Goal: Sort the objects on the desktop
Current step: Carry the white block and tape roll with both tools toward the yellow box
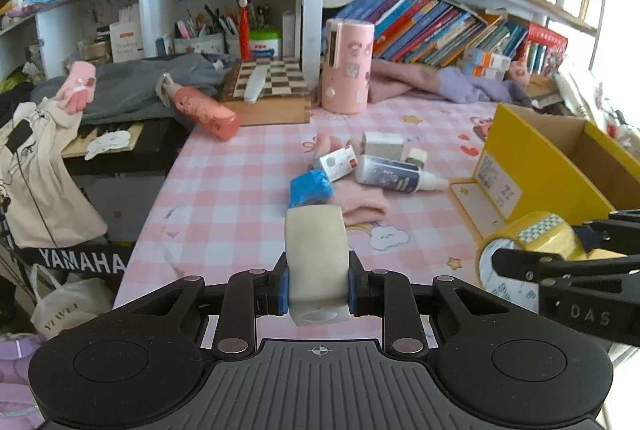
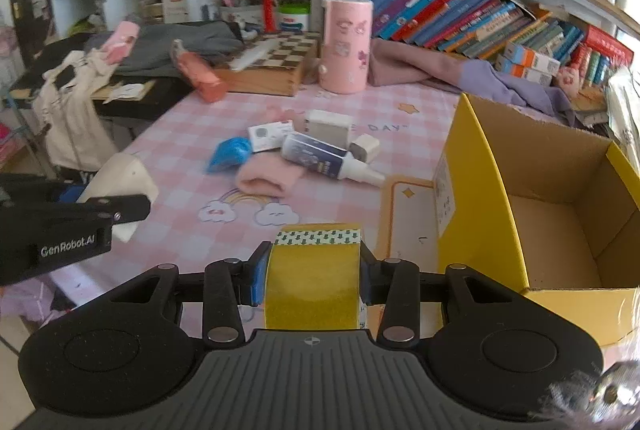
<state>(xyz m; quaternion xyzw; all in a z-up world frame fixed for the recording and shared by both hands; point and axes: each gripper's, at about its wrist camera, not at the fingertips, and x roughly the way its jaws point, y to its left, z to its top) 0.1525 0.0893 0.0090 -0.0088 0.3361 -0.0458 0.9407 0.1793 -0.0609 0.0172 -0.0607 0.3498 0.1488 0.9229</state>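
Left gripper [image 1: 318, 288] clamped on one cream, perhaps plastic, block [image 1: 316, 254], right gripper [image 2: 312, 276] clamped on one yellow tape roll [image 2: 314, 274], one yellow cardboard box [image 2: 476, 197] just right of it

Yellow box [image 2: 472, 189]: far corner cut off by the right edge. Print on the white bottle [image 1: 386, 175] too small to read. Pink cloth [image 2: 264, 177] partly hidden beneath the bottle.
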